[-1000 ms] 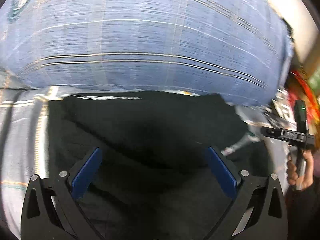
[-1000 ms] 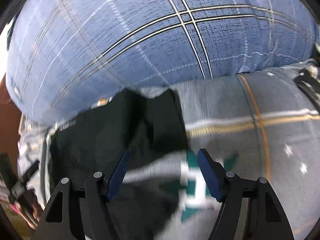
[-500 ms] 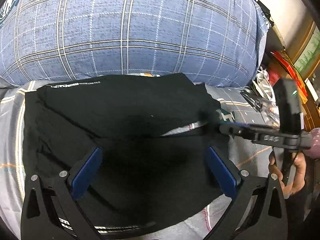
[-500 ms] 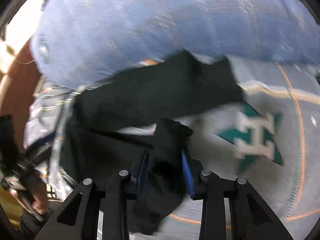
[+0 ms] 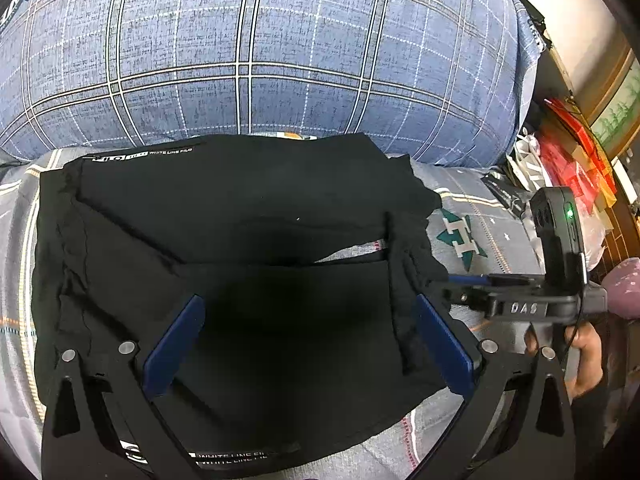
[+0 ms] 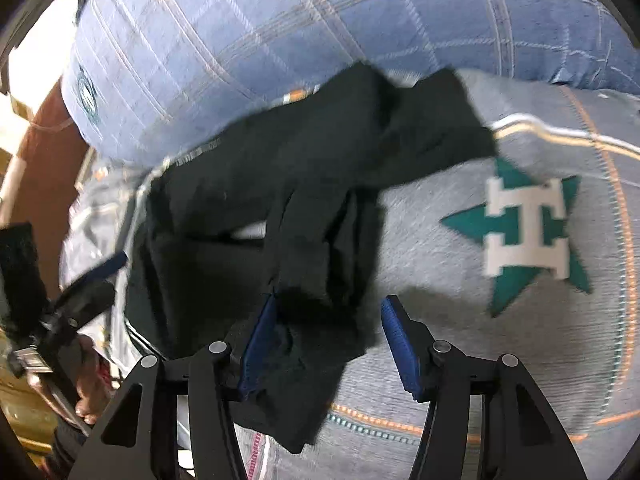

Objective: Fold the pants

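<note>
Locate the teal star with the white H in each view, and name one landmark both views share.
Left wrist: teal star sits right of centre, just past the black pants.
Right wrist: large, at right, beside the pants.
Shared landmark: blue plaid pillow across the top.

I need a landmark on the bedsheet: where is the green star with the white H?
In the right wrist view, the green star lies on the grey sheet, just right of the black pants.

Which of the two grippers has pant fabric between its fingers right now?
The right gripper: a bunched edge of the black pants lies between its open fingers. The left gripper hovers wide open above the flat cloth.
</note>
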### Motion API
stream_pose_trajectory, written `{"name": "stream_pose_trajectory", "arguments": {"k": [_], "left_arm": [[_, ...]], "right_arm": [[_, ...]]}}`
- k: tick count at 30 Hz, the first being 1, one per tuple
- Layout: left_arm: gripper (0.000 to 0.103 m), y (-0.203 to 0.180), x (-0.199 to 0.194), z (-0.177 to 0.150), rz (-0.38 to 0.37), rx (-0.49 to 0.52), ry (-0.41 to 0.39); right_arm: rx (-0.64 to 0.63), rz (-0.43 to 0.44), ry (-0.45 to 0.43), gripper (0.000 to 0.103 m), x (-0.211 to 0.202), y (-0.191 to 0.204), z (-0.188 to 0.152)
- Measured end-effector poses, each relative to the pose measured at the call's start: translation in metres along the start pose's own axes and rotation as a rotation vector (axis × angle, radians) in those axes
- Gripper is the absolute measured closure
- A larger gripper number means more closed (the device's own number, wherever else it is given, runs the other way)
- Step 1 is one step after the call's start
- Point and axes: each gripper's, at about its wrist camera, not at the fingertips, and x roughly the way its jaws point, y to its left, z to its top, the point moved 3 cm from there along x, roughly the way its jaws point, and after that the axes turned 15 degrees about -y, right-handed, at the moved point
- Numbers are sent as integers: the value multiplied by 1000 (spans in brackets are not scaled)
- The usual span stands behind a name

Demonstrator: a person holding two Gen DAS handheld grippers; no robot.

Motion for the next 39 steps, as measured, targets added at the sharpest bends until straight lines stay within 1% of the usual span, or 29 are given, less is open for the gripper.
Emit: {"name": "stream_pose_trajectory", "arguments": {"k": [1, 2, 4, 5, 6, 9, 11, 13, 15, 17, 18, 19, 21, 22, 23, 24, 25, 26, 27, 28, 30, 32, 33, 35, 36, 37, 39], "left_arm": [[0, 0, 2, -1, 4, -1, 5], [0, 1, 3, -2, 2, -3, 9], [0, 0, 5, -3, 0, -9, 17], [0, 0, 5, -4, -2, -11, 19], [0, -1, 5, -5, -4, -10, 20], [0, -7, 7, -10, -9, -5, 29], [0, -10, 10, -13, -9, 8, 39], [0, -14, 13, -16, -4, 25, 50], [0, -18, 15, -19, 0, 38, 56], [0, -19, 17, -20, 0, 43, 61], [0, -20, 19, -22, 1, 46, 65], [0, -21, 20, -23, 4, 49, 69], [0, -22, 22, -25, 8, 55, 74], [0, -22, 22, -26, 10, 57, 74], [0, -21, 22, -26, 10, 57, 72], [0, -21, 21, -25, 9, 52, 66], [0, -20, 20, -23, 4, 45, 58], [0, -19, 18, -19, -3, 37, 46], [0, -17, 16, -15, -9, 30, 34], [0, -14, 13, -9, -12, 17, 20], [0, -3, 10, 2, -20, -26, 4], [0, 9, 10, 11, -16, -62, 4], [0, 16, 9, 15, -6, -77, -2], [0, 29, 6, 20, 12, -112, -16], [0, 35, 5, 22, 14, -135, -17], [0, 39, 5, 22, 12, -151, -15], [0, 45, 6, 21, 1, -183, -6]], "right_arm": [[-8, 9, 5, 76, 0, 4, -2], [-25, 17, 5, 81, -2, 9, -4], [-55, 15, -22, 90, -17, 14, -3], [-57, 10, -39, 91, -24, 15, -2], [-61, -13, -65, 91, -35, 14, 0], [-55, -76, -114, 92, -62, -3, 4], [-78, -185, -133, 92, -79, -19, 1], [-63, -208, -126, 92, -93, -36, -5], [-81, -274, -110, 92, -97, -47, -10], [-92, -348, -68, 92, -93, -64, -16], [-81, -357, -52, 91, -89, -72, -19], [-73, -367, -30, 87, -86, -79, -22], [-110, -432, 10, 87, -82, -87, -29], [-127, -476, 2, 84, -82, -88, -28], [-127, -494, -40, 81, -87, -88, -23], [-122, -473, -88, 71, -95, -85, -18], [-111, -438, -136, 53, -103, -82, -13], [-89, -383, -206, 42, -114, -76, -6], [-80, -320, -262, 23, -122, -69, 1], [-80, -280, -286, 19, -124, -63, 6], [-88, -190, -324, 19, -123, -48, 21], [-85, -132, -317, 19, -113, -42, 39], [-74, -118, -308, 19, -104, -38, 51], [-19, -104, -278, 19, -79, -45, 79], [25, -99, -260, 19, -63, -51, 93], [55, -93, -247, 19, -50, -60, 99], [99, -93, -182, 21, -8, -77, 115]]}}
